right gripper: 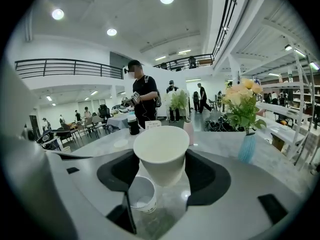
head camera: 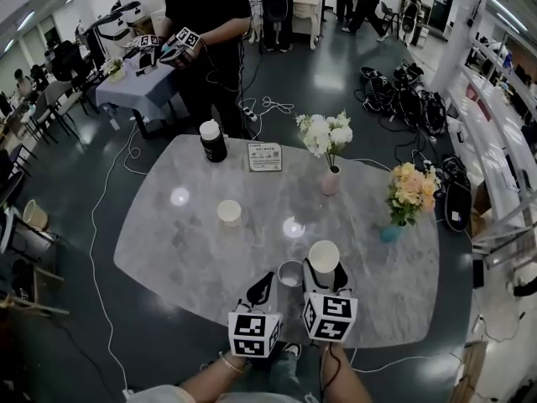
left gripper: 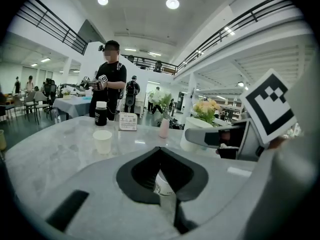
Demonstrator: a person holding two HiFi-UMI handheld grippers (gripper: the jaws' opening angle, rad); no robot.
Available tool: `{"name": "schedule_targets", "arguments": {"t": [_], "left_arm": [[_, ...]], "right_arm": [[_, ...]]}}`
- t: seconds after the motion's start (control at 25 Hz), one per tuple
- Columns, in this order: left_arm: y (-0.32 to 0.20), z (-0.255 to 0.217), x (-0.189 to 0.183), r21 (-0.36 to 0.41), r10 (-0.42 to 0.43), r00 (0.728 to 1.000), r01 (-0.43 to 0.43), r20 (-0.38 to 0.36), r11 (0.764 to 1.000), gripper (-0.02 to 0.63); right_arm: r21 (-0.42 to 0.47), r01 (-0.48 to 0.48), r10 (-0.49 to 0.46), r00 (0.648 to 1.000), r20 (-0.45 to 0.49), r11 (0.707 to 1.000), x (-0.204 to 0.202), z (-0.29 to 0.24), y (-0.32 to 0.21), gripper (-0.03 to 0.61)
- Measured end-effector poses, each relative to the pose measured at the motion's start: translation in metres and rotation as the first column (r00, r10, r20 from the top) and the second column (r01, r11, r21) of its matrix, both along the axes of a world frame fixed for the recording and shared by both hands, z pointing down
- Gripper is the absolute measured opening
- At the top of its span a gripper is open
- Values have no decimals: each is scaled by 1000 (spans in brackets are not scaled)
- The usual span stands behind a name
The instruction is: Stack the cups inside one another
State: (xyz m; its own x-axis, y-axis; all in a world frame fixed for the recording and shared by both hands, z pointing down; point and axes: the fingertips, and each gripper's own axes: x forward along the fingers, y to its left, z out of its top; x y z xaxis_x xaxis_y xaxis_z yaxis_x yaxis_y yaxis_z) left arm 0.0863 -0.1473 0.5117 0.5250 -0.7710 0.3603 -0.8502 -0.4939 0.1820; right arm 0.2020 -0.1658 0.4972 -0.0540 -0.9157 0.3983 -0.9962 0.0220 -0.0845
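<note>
We are only beginning the stack: our right gripper (head camera: 324, 277) is pinching a raised cup (right gripper: 161, 151) just above and beside the second cup (right gripper: 141, 195), which our left gripper (head camera: 267, 289) is clamping by its wall on the table (head camera: 168, 250), while a third cup (head camera: 229, 212) is waiting untouched farther out.

The big cup (head camera: 324, 254) sits between the jaws of the right gripper (head camera: 323, 274). Just left, the left gripper (head camera: 273, 284) pinches the small cup (head camera: 289, 274) on the table (head camera: 168, 242). A third cup (head camera: 229, 212) stands farther ahead.
</note>
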Motion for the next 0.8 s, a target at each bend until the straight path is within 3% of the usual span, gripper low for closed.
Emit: {"name": "schedule_targets", "arguments": {"t": [0.8], "left_arm": [[12, 27, -39, -46, -72, 997, 72, 13, 996, 0]], "right_arm": [[-57, 101, -101, 995, 6, 993, -52, 29, 10, 259]]}}
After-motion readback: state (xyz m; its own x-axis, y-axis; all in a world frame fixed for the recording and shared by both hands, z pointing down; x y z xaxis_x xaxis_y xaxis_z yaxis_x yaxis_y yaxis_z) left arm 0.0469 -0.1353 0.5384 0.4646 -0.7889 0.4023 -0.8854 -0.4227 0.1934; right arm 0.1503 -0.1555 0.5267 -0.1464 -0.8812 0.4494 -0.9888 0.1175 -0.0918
